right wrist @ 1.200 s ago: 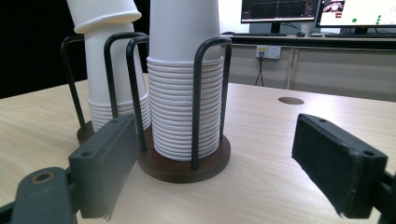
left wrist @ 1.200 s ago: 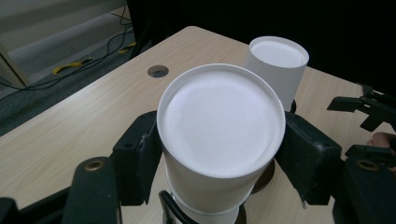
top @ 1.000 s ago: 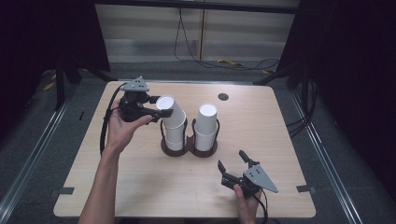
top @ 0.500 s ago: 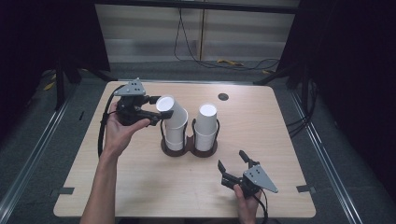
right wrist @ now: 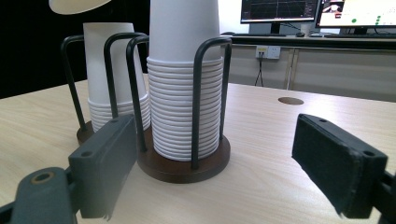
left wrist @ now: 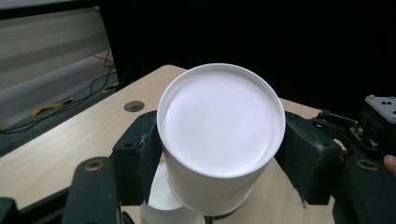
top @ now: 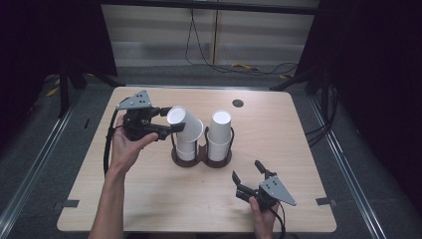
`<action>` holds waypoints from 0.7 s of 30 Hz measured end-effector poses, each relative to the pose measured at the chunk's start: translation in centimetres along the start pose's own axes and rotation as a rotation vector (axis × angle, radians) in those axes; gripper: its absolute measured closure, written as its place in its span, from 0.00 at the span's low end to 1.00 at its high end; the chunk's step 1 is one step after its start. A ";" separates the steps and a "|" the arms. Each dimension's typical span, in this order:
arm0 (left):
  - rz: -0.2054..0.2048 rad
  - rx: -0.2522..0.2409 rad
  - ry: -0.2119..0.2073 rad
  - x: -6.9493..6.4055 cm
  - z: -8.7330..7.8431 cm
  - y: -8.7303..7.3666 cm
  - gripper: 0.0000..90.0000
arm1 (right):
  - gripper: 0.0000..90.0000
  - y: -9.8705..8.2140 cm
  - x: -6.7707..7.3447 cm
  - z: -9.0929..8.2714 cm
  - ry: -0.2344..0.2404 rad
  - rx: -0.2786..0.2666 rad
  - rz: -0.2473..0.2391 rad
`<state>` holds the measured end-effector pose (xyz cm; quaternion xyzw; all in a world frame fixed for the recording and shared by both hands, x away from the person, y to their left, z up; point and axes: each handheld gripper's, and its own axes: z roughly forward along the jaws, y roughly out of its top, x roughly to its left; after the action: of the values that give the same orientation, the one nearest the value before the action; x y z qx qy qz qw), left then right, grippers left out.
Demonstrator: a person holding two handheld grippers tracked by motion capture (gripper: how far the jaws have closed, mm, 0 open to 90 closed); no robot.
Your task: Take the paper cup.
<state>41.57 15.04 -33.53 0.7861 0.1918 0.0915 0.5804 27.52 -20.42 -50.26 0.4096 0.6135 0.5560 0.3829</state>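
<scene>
A light wooden table [top: 149, 194] with rounded corners carries a dark double cup holder [top: 201, 158] near its middle. Two stacks of white paper cups [top: 219, 134] stand in the holder.

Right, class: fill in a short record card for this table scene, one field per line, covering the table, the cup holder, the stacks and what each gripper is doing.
surface: wooden table
holder: double wire cup holder on dark bases
left stack: white cups, top cup tilted and lifted
right stack: white cups, upright
left gripper: jaws shut on the top cup
right gripper: jaws open, near the table's front, apart from the holder
</scene>
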 end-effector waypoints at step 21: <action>0.022 -0.048 -0.056 -2.5 -1.0 -1.0 0.38 | 0.15 0.1 -0.1 0.1 0.065 0.026 0.033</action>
<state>38.73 15.12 -34.03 0.7762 0.1648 0.0804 0.6033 27.68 -20.43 -50.17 0.4064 0.6258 0.5673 0.3484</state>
